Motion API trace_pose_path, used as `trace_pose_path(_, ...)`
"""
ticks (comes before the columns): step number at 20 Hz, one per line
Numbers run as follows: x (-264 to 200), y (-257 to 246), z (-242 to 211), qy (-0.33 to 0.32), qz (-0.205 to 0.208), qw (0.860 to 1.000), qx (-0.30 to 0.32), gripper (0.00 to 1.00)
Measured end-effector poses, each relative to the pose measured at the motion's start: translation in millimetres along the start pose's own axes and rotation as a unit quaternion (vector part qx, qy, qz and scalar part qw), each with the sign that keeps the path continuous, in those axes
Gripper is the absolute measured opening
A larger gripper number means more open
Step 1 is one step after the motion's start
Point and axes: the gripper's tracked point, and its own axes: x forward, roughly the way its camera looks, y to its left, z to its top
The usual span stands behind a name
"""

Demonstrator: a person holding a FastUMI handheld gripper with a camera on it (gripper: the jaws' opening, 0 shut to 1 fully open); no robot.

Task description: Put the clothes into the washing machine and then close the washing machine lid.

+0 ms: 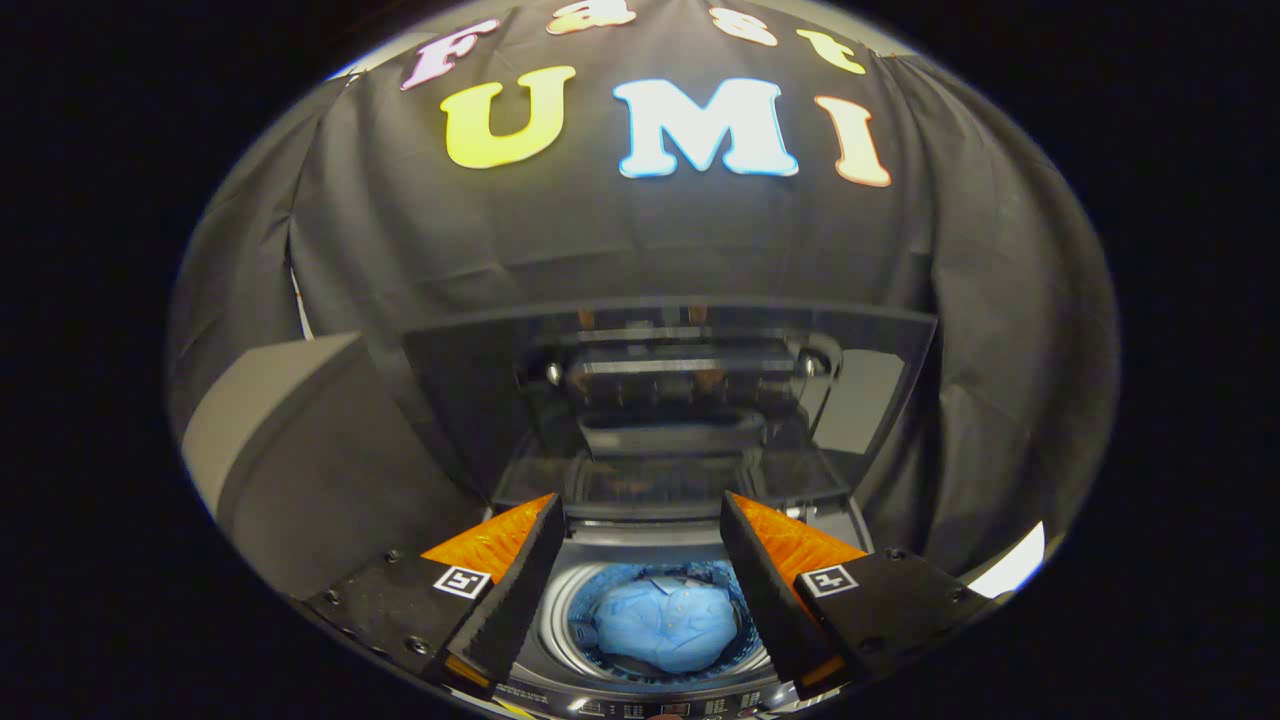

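Clothes (665, 622) sit bundled in the drum of the washing machine (560, 625), a pale blue wad low in the tub, seen between and below my fingers. Gripper (640, 520) hangs above the opening, released, fingers spread wide with nothing between them; I read that as the drop being done and the grip let go so the fabric falls clear. Lid (670, 400) stands raised just beyond the fingertips, its dark glass panel leaning back toward the booth cloth, which is why the tub is open to view. A grey box-like shape (300, 440) sits off to the left; I cannot tell what it is. My judgement: loading finished, lid closing remains.
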Motion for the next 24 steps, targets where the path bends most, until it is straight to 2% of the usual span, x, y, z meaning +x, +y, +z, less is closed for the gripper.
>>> trace_pose_path(7, -29, 8, 114, -0.103, 0.023, 0.994, 0.005, 0.96)
trace_pose_path(12, -1, 7, 165, -0.129, 0.030, 0.990, 0.038, 0.96)
trace_pose_path(15, 35, 3, 163, -0.100, 0.020, 0.993, 0.062, 0.96)
trace_pose_path(19, 76, 4, 155, -0.062, 0.004, 0.997, 0.034, 0.98)
trace_pose_path(24, 109, 6, 135, -0.022, -0.003, 0.999, 0.035, 0.98)
